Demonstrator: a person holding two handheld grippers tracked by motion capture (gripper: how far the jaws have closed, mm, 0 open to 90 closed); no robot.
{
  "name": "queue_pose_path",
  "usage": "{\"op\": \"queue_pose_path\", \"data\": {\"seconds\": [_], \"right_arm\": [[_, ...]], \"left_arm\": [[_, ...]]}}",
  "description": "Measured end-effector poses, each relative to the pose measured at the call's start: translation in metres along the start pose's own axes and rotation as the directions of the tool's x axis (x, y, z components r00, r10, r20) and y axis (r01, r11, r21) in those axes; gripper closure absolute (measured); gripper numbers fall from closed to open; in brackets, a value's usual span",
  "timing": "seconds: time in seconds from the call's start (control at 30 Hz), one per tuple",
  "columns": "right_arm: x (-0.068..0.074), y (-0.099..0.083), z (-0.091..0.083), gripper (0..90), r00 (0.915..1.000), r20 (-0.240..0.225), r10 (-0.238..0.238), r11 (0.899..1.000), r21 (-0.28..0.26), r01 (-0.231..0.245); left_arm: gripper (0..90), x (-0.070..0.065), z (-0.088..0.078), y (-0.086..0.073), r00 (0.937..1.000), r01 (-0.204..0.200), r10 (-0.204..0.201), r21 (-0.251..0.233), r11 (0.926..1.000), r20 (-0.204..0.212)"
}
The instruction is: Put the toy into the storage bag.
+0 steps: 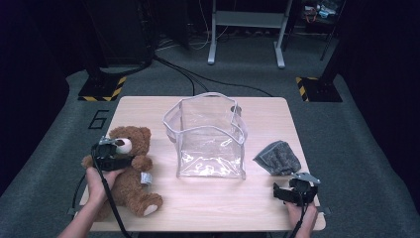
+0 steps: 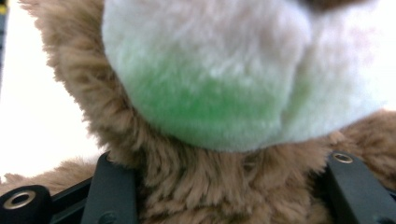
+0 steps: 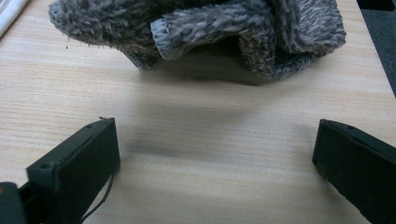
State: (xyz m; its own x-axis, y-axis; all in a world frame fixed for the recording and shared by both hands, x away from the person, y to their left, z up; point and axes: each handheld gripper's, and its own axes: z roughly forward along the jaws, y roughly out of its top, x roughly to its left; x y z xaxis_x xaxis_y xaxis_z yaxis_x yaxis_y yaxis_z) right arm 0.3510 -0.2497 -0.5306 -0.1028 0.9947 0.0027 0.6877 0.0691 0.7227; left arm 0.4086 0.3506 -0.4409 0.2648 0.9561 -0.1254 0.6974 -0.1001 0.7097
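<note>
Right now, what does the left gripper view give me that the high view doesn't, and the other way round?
Left gripper view alone: the black jaws pressed into the brown fur under the teddy bear's pale muzzle, one on each side of the neck.

High view alone: the clear plastic bag standing open mid-table, the grey fuzzy cloth to its right, and the right gripper open just short of that cloth.

Both: the left gripper closed on the bear, and the light wooden table.
</note>
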Motion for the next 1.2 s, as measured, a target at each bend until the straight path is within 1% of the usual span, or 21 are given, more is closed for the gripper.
{"op": "queue_pose_path", "data": {"seconds": [0.03,0.07,0.17,0.2,0.37,0.43,0.5,0.53,0.6,0.63,0.67,0.77,0.8,0.87,0.9,0.97,1.03,1.07,1.1,1.13,1.2], "right_arm": [[0.000,0.000,0.000,0.2,1.0000,0.000,-0.001,1.000,0.000,0.001],[0.000,0.000,0.000,0.2,1.0000,0.000,-0.001,1.000,0.000,0.001],[0.000,0.000,0.000,0.2,1.0000,-0.001,0.000,1.000,0.000,0.000],[0.000,0.000,0.000,0.2,1.0000,-0.001,0.000,1.000,0.000,0.000],[0.000,0.000,0.000,0.2,1.0000,-0.002,-0.001,1.000,0.000,0.001],[0.000,0.000,0.000,0.2,1.0000,-0.002,-0.001,1.000,0.000,0.001],[0.000,0.000,0.000,0.2,1.0000,-0.002,-0.001,1.000,0.000,0.001],[0.000,0.000,0.000,0.2,1.0000,-0.001,0.001,1.000,-0.001,-0.001],[0.000,0.000,0.000,0.2,1.0000,-0.001,0.000,1.000,0.000,0.000],[0.000,0.000,0.000,0.2,1.0000,-0.001,-0.001,1.000,0.000,0.001],[0.000,0.000,0.000,0.2,1.0000,-0.001,-0.001,1.000,0.000,0.001],[0.000,0.000,0.000,0.2,1.0000,-0.001,0.001,1.000,-0.001,-0.001],[0.000,0.000,0.000,0.2,1.0000,-0.001,0.001,1.000,-0.001,-0.001],[0.000,0.000,0.000,0.2,1.0000,-0.001,0.001,1.000,-0.001,-0.001],[0.000,0.000,0.000,0.2,1.0000,-0.001,0.001,1.000,-0.001,-0.001],[0.000,0.000,0.000,0.2,1.0000,-0.002,0.003,1.000,-0.001,-0.003],[0.000,0.000,0.000,0.2,1.0000,-0.002,0.003,1.000,-0.002,-0.003],[0.000,0.000,0.000,0.2,1.0000,-0.002,0.001,1.000,-0.001,-0.001],[0.000,0.000,0.000,0.2,1.0000,-0.002,0.001,1.000,-0.001,-0.001],[0.000,0.000,0.000,0.2,1.0000,-0.002,0.001,1.000,-0.001,-0.001],[0.000,0.000,0.000,0.2,1.0000,-0.002,0.003,1.000,-0.001,-0.003]], "left_arm": [[46.1,0.000,-0.003,0.001,1.0000,0.009,-0.009,-0.022,0.9997,-0.002],[46.1,0.000,-0.006,0.003,1.0000,0.001,-0.002,-0.037,0.9993,-0.003],[46.4,0.001,-0.015,0.008,1.0000,0.007,-0.008,-0.090,0.9959,-0.003],[46.5,0.001,-0.015,0.008,1.0000,0.007,-0.008,-0.090,0.9959,-0.003],[47.0,0.002,-0.023,0.014,0.9999,0.004,-0.006,-0.140,0.9902,-0.011],[47.0,0.002,-0.026,0.018,0.9999,-0.006,0.004,-0.157,0.9876,-0.013],[47.0,0.001,-0.028,0.022,0.9998,-0.010,0.006,-0.184,0.9830,-0.020],[47.0,0.001,-0.029,0.024,0.9998,-0.012,0.009,-0.182,0.9832,-0.015],[47.0,-0.001,-0.031,0.029,0.9998,-0.007,0.004,-0.206,0.9784,-0.017],[47.0,-0.002,-0.032,0.034,0.9999,-0.011,0.008,-0.209,0.9779,-0.015],[47.0,-0.002,-0.032,0.034,0.9999,-0.011,0.008,-0.209,0.9779,-0.015],[47.0,-0.003,-0.032,0.044,0.9993,-0.028,0.022,-0.217,0.9757,-0.030],[46.9,-0.003,-0.032,0.047,0.9991,-0.033,0.027,-0.215,0.9761,-0.033],[46.9,-0.003,-0.033,0.053,0.9988,-0.036,0.027,-0.225,0.9736,-0.041],[46.8,-0.003,-0.033,0.056,0.9988,-0.035,0.027,-0.223,0.9743,-0.039],[46.6,-0.003,-0.033,0.061,0.9984,-0.037,0.026,-0.234,0.9714,-0.050],[46.5,-0.003,-0.034,0.066,0.9980,-0.042,0.030,-0.238,0.9703,-0.055],[46.3,-0.003,-0.034,0.072,0.9976,-0.046,0.031,-0.245,0.9684,-0.062],[46.2,-0.003,-0.034,0.072,0.9976,-0.046,0.031,-0.245,0.9684,-0.062],[46.2,-0.003,-0.035,0.078,0.9970,-0.046,0.029,-0.258,0.9652,-0.072],[46.1,-0.003,-0.035,0.081,0.9968,-0.050,0.032,-0.262,0.9638,-0.074]]}}
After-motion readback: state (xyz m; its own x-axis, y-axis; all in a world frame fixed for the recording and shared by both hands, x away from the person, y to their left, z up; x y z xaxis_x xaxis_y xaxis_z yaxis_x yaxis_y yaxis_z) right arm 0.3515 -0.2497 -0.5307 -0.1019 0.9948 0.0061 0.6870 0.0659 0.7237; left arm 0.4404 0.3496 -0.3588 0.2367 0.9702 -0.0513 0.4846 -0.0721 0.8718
